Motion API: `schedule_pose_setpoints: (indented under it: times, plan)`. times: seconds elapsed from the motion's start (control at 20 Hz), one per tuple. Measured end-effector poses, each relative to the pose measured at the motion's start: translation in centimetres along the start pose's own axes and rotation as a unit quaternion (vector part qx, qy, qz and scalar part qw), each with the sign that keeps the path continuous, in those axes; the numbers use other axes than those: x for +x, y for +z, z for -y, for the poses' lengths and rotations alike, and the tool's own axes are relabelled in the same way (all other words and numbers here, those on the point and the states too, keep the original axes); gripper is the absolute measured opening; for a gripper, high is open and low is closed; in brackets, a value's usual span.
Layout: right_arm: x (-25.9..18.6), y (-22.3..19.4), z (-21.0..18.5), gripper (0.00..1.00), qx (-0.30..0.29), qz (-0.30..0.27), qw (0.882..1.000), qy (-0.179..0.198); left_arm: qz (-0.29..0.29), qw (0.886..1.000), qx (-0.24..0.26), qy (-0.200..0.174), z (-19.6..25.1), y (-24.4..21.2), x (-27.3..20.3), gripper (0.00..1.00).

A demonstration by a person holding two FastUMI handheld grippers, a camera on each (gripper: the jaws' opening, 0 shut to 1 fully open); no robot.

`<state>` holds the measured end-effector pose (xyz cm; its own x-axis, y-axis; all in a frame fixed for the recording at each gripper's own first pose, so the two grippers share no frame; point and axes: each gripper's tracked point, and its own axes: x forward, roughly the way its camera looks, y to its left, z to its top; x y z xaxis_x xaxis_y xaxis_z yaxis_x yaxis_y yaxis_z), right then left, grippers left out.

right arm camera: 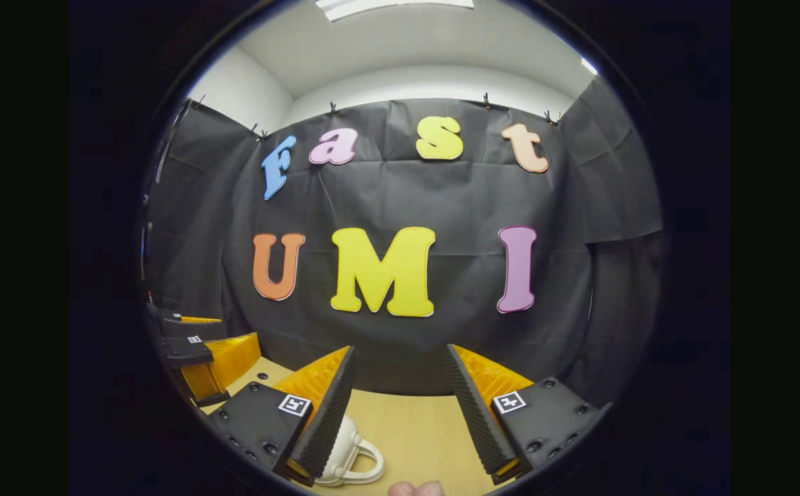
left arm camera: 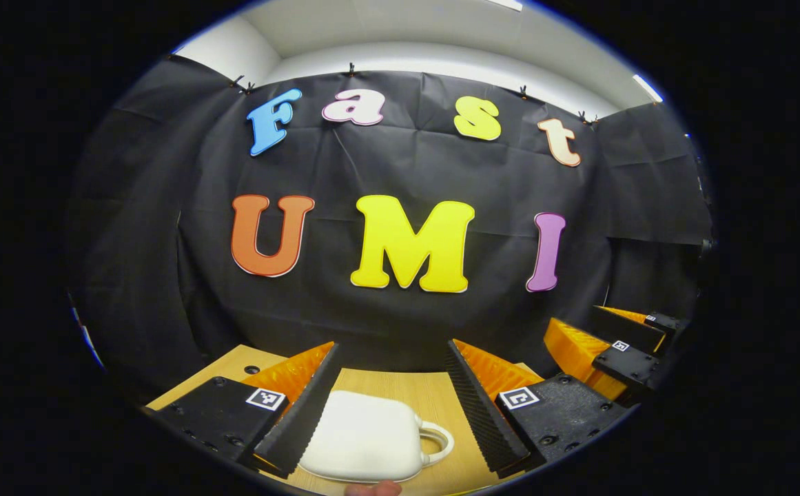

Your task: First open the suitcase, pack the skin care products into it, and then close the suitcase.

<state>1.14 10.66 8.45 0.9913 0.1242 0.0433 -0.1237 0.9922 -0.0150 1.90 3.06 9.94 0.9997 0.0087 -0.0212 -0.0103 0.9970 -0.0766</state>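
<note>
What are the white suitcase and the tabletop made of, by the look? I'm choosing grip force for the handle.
The suitcase looks like hard moulded plastic: smooth, matte white shell, rounded corners, a rigid loop handle. It could be coated; I can't tell. The table seems pale wood or laminate, with faint grain and a low sheen.

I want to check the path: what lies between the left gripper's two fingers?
In the left gripper view, the white suitcase lies on the wooden table between the open left gripper fingers.
</note>
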Motion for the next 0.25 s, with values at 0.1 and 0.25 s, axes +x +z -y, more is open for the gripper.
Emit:
schedule_pose_setpoints:
  times: [0.1, 0.25]
  plan:
    - [-0.11, -0.08, -0.19, 0.77, 0.002, -0.002, 1.000, 0.001, 0.000, 1.000, 0.001, 0.000, -0.11, 0.19, -0.15, 0.97]
    - [-0.17, -0.28, -0.30, 0.77, 0.001, -0.006, 1.000, 0.003, -0.003, 1.000, -0.001, -0.003, 0.07, -0.07, -0.20, 0.96]
